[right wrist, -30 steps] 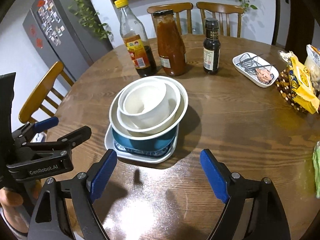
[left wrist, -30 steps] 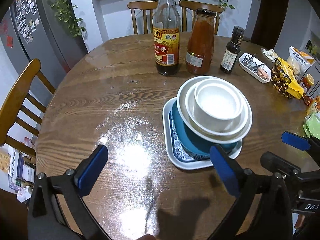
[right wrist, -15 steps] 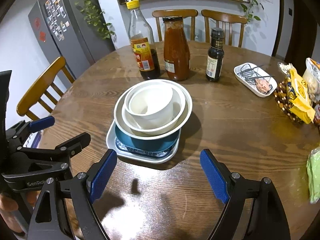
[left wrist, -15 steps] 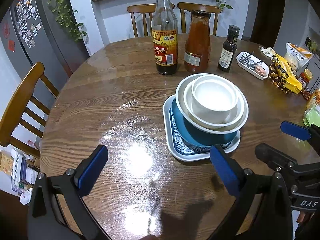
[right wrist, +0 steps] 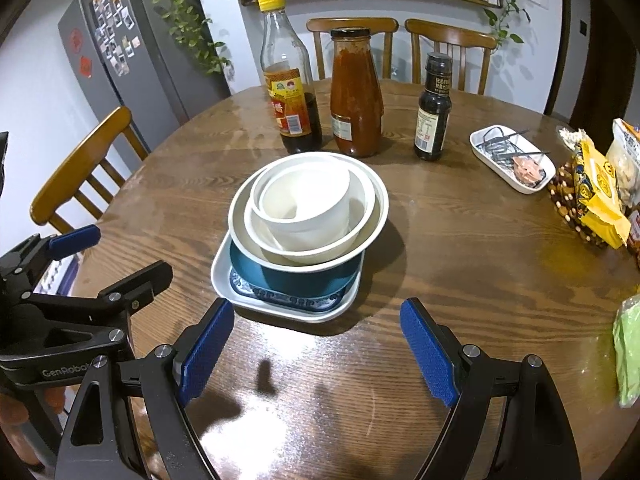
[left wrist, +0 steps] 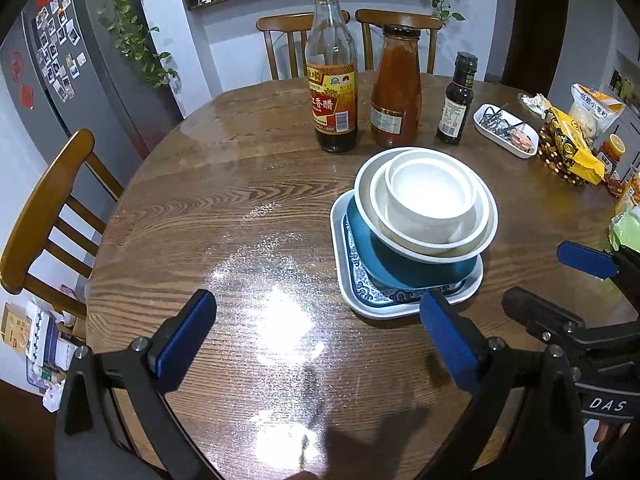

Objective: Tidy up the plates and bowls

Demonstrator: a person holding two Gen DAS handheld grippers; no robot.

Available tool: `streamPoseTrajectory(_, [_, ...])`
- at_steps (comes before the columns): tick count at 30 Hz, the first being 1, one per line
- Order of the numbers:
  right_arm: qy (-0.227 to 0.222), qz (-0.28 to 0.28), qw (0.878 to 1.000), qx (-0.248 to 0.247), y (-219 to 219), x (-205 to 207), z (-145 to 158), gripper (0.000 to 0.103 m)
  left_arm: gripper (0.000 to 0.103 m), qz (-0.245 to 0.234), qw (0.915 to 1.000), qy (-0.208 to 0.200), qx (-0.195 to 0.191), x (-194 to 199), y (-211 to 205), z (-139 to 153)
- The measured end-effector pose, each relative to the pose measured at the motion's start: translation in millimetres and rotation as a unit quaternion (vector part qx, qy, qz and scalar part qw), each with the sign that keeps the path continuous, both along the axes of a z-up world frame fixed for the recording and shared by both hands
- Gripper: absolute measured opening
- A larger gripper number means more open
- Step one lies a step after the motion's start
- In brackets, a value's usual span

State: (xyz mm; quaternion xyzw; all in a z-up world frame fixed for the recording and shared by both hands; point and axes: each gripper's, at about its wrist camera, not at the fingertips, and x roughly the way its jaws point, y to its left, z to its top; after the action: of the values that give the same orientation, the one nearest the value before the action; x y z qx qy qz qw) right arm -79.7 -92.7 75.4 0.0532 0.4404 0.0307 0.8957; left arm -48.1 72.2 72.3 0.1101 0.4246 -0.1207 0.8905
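Note:
A stack of dishes stands on the round wooden table (left wrist: pixel 248 216). A white square plate with a blue pattern (left wrist: pixel 360 300) (right wrist: pixel 224 280) is at the bottom. A blue bowl (left wrist: pixel 420 268) (right wrist: pixel 304 278) sits on it, then two wide white bowls (left wrist: pixel 486 236) (right wrist: pixel 376 216), with a small white bowl (left wrist: pixel 430 196) (right wrist: pixel 304 204) on top. My left gripper (left wrist: pixel 316 340) is open and empty, near and left of the stack. My right gripper (right wrist: pixel 316 352) is open and empty, just in front of the stack.
Behind the stack stand a vinegar bottle (left wrist: pixel 332 80), a red sauce jar (left wrist: pixel 394 88) and a small dark bottle (left wrist: pixel 456 100). A white tray with clips (right wrist: pixel 512 158) and snack bags (right wrist: pixel 592 196) lie at the right. Wooden chairs (left wrist: pixel 48 208) surround the table.
Both grippers have drawn back and risen a little from the stack, which now looks smaller and farther. The dishes have not moved. Both stay open.

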Motion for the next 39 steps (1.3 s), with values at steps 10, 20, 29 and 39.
streamPoseTrajectory(10, [0.001, 0.005, 1.0, 0.0, 3.4, 1.6, -0.1, 0.085, 0.102, 0.004, 1.0, -0.003, 0.0, 0.8, 2.0, 0.3])
streamPoseTrajectory(20, [0.006, 0.003, 1.0, -0.003, 2.0, 4.8, -2.1, 0.086, 0.102, 0.001, 1.0, -0.003, 0.005, 2.1, 1.5, -0.3])
streamPoseTrajectory(29, [0.008, 0.003, 1.0, -0.004, 2.6, 5.8, -2.3, 0.085, 0.102, 0.001, 1.0, -0.002, 0.006, 3.1, 2.7, -0.3])
streamPoseTrajectory(39, [0.008, 0.005, 1.0, -0.005, 4.2, 7.9, -2.8, 0.086, 0.102, 0.002, 1.0, -0.004, 0.006, 7.6, 7.7, -0.4])
